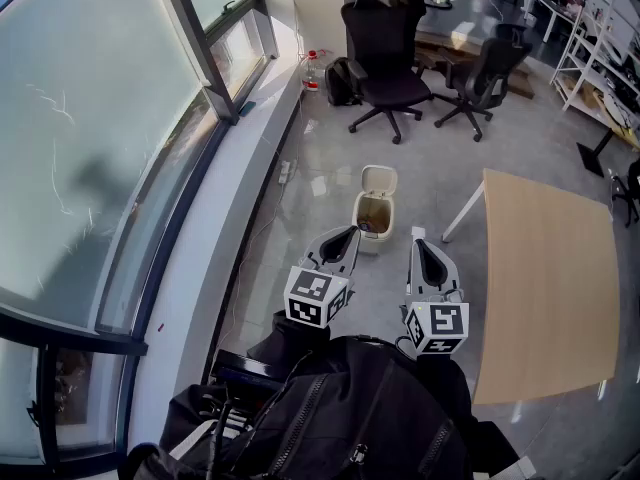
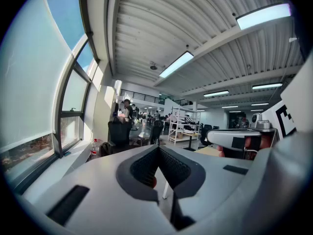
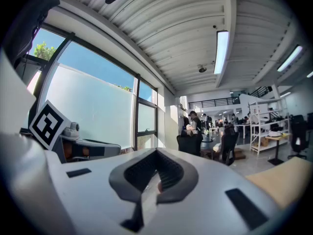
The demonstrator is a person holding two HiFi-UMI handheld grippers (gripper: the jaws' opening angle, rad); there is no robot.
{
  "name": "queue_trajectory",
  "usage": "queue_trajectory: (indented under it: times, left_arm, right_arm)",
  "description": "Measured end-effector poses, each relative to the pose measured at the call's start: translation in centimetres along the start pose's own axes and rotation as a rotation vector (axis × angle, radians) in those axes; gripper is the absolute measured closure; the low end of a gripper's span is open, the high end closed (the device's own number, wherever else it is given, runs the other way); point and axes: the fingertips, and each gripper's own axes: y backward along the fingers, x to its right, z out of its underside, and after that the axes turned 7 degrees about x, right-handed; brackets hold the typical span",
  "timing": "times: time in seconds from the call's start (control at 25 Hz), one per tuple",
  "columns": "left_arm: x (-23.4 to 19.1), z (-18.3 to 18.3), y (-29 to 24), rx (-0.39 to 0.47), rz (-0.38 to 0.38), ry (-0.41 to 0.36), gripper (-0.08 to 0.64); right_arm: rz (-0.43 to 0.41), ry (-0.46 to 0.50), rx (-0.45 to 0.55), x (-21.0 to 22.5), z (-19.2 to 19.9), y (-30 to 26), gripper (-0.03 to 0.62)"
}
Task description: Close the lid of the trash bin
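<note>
trash bin (image 1: pixel 372 220), lid (image 1: pixel 379 180) apparently upright, left gripper (image 1: pixel 349 233) and right gripper (image 1: pixel 418 239) both pressed together, empty

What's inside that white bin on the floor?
With its lid up, the trash bin shows a brownish inside; no separate item shows. The left gripper covers its near corner.

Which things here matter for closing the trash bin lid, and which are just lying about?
For the job:
trash bin
open lid
left gripper
right gripper

Lying about:
office chair
second office chair
wooden table
black bag
bottle
</note>
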Motion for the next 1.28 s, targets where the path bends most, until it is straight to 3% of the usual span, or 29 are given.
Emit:
queue_trajectory:
  times: [0.8,1.04,1.28]
  left_arm:
    - [3.0,1.3,-0.3,-0.017,-0.016,0.023,0.560]
    - [5.5,3.4,0.5,-0.051,-0.033,0.021,0.560]
    - [4.5,6.0,1.4,-0.089,-0.085,0.026,0.560]
  right_arm:
    - [-0.031,-0.034,-0.023,1.7,1.1,2.5,0.588]
    - [-0.043,-0.066,-0.068,2.7,3.1,5.2,0.588]
    - [-0.045,-0.103,-0.117,3.0,6.2,6.5,0.588]
